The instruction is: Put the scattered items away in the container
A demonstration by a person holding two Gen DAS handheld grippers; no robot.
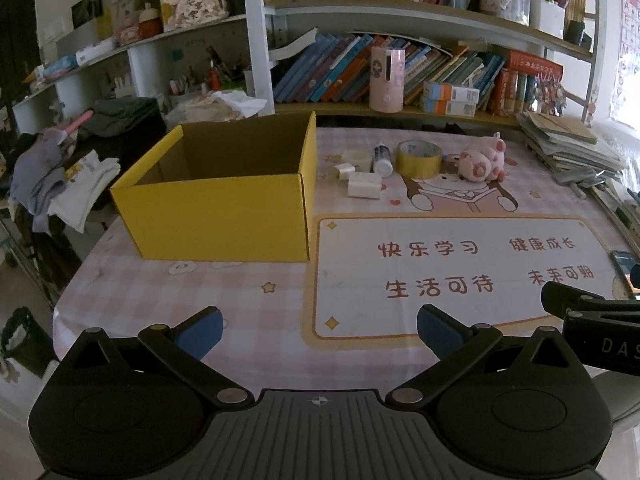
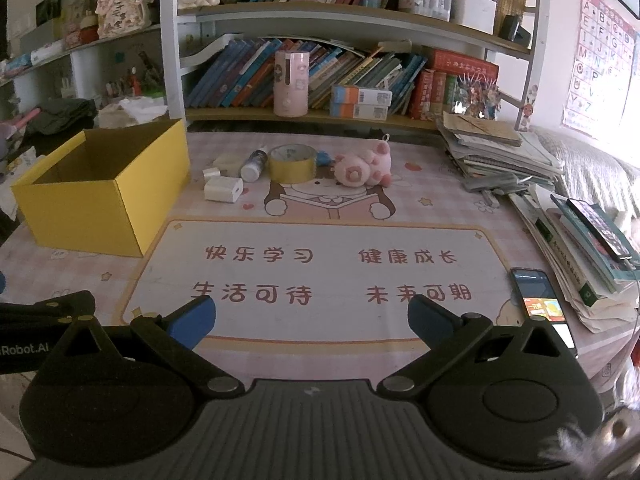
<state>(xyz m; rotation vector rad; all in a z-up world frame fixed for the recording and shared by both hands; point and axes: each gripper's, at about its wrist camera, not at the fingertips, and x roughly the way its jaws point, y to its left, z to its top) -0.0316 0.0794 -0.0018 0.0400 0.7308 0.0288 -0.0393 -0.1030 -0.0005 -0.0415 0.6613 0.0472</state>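
An open yellow cardboard box [image 1: 224,216] [image 2: 100,208] stands on the table's left side; it looks empty. To its right lie a white charger block [image 1: 364,185] [image 2: 223,189], a smaller white plug [image 1: 345,169] [image 2: 211,173], a pale round piece [image 1: 356,158] [image 2: 228,162], a small white bottle [image 1: 382,159] [image 2: 254,165], a yellow tape roll [image 1: 418,159] [image 2: 292,164] and a pink plush pig [image 1: 482,160] [image 2: 364,166]. My left gripper [image 1: 320,330] is open and empty near the table's front edge. My right gripper [image 2: 312,320] is open and empty beside it.
The table wears a pink checked cloth with a printed mat [image 2: 312,276]. A phone [image 2: 542,300] lies at the right front. Stacks of books and papers [image 2: 500,152] fill the right edge. Bookshelves [image 2: 320,76] and a pink canister [image 2: 291,82] stand behind. Clothes [image 1: 68,184] hang at left.
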